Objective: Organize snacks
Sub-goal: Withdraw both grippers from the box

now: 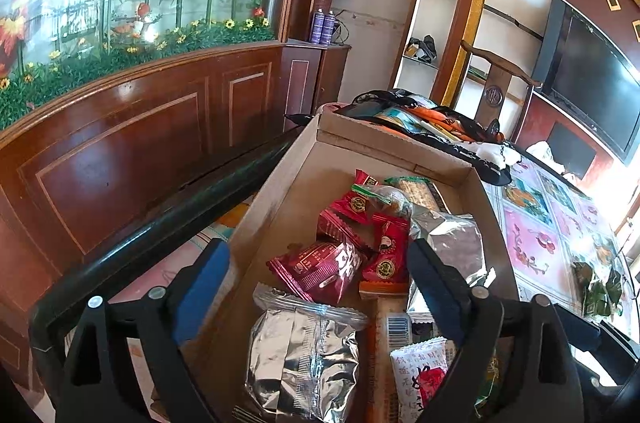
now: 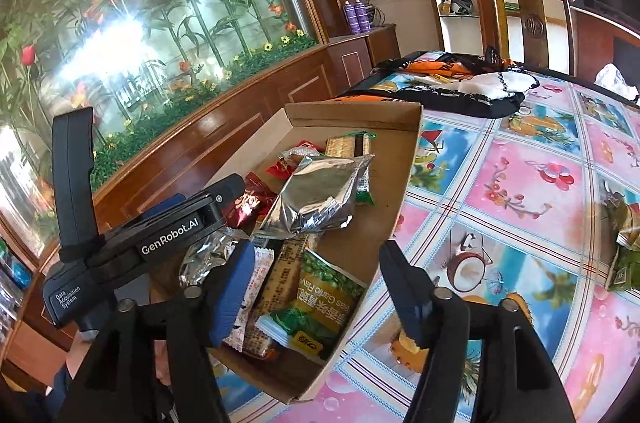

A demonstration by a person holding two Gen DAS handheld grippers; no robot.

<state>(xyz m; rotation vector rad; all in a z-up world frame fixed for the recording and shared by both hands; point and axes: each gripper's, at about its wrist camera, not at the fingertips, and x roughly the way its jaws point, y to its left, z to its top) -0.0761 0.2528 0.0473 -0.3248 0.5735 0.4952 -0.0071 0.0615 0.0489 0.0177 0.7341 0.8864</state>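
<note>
A shallow cardboard box (image 1: pixel 276 203) (image 2: pixel 400 191) on the table holds several snack packs: red ones (image 1: pixel 320 269), silver foil ones (image 1: pixel 304 355) (image 2: pixel 316 191) and a green pea pack (image 2: pixel 320 299). My left gripper (image 1: pixel 320 263) is open and empty just above the box's near end; its body shows in the right wrist view (image 2: pixel 168 235). My right gripper (image 2: pixel 316 287) is open and empty over the box's near right corner, above the green pack.
A flowered tablecloth (image 2: pixel 520 191) covers the table. More green snack packs (image 2: pixel 628 247) lie at its right edge. A black and orange bag (image 2: pixel 452 83) lies behind the box. A wooden chair (image 2: pixel 532 15) and a wood-panelled planter wall (image 1: pixel 132 143) stand beyond.
</note>
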